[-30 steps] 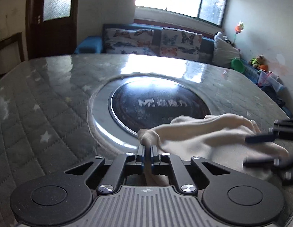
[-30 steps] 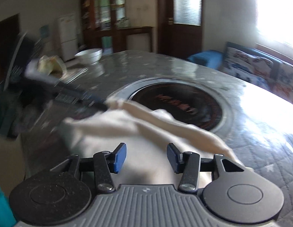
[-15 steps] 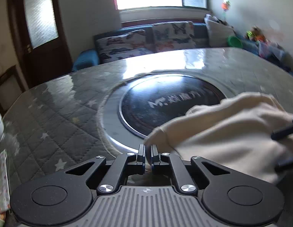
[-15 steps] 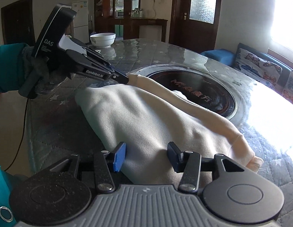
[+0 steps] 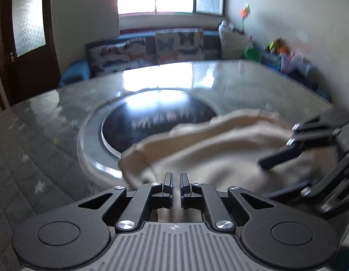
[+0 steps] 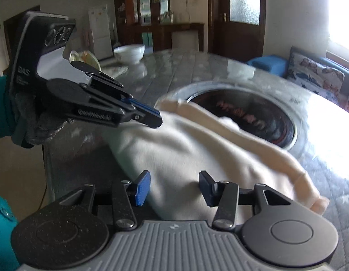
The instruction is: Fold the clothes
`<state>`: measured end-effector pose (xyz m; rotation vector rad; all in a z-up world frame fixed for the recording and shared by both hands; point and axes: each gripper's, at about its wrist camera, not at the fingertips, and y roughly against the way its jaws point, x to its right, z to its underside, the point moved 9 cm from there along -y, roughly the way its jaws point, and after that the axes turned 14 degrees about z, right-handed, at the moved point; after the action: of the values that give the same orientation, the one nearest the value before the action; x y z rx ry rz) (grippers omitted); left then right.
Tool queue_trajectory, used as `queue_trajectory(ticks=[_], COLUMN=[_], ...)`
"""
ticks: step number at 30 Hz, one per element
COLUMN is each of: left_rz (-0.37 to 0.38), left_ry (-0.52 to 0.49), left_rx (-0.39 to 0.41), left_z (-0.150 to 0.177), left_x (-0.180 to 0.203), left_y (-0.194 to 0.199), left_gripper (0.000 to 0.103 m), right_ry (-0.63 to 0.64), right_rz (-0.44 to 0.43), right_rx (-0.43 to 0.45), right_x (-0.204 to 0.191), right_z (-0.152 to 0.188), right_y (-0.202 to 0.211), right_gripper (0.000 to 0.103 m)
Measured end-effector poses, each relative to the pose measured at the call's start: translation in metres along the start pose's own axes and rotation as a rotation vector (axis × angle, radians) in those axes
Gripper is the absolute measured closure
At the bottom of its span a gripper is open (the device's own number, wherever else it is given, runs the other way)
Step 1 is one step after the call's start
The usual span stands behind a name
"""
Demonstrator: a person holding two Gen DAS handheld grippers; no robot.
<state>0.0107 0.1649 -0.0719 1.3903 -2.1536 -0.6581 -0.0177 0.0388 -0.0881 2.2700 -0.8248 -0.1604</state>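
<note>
Both of my views are smeared by motion, so fine detail on the cream garment (image 6: pixel 197 149) is lost; I cannot tell which part of it is a sleeve or a hem. It lies bunched on the quilted grey table cover (image 6: pixel 174 67), one edge draped over the rim of the round dark hotplate (image 6: pixel 248 115) set into the table. The lettering on that plate is too blurred to read.

My left gripper (image 5: pixel 176 180) has its jaws nearly together, only a thin slit between them. In its own view the tips sit just above the cloth, and I cannot make out fabric pinched inside; from the right wrist view the tips (image 6: pixel 155 118) touch the garment's near corner. My gloved left hand (image 6: pixel 32 122) and a teal sleeve are cut off at the frame edge.

My right gripper (image 6: pixel 174 186) stands about half open over the cloth, its blue pads clear of it on both sides, gripping nothing.

A second ago the left jaws pinched a raised fold of the garment; now that fold has dropped and the cloth lies flatter. A white bowl (image 6: pixel 129 50) sits at the table's far end.
</note>
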Motion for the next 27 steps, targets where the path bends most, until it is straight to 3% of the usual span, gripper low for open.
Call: queue_trajectory(ticks=[6,10,18,27], left_rz=[-0.004,0.066,0.161,0.201], left_ry=[-0.033,-0.050,-0.105,-0.108], left_rx=[0.051,0.078,0.019,0.017], left_z=[-0.008,-0.013,0.011,0.022], left_x=[0.006,0.026,0.063,0.069], left_y=[0.013,0.012,-0.013,-0.011], left_gripper=[0.094,0.094,0.094,0.091], right_ry=[-0.063,-0.140,-0.240,-0.281], right_rz=[0.010,0.055,0.144,0.184], right_rx=[0.004,0.017,-0.108,-0.170], right_x=[0.018,0.041,0.063,0.069], right_z=[-0.017,-0.040,-0.060,-0.054], right_y=[0.004,-0.002,-0.064,-0.104], right_gripper=[0.055,0.056,0.071,0.072])
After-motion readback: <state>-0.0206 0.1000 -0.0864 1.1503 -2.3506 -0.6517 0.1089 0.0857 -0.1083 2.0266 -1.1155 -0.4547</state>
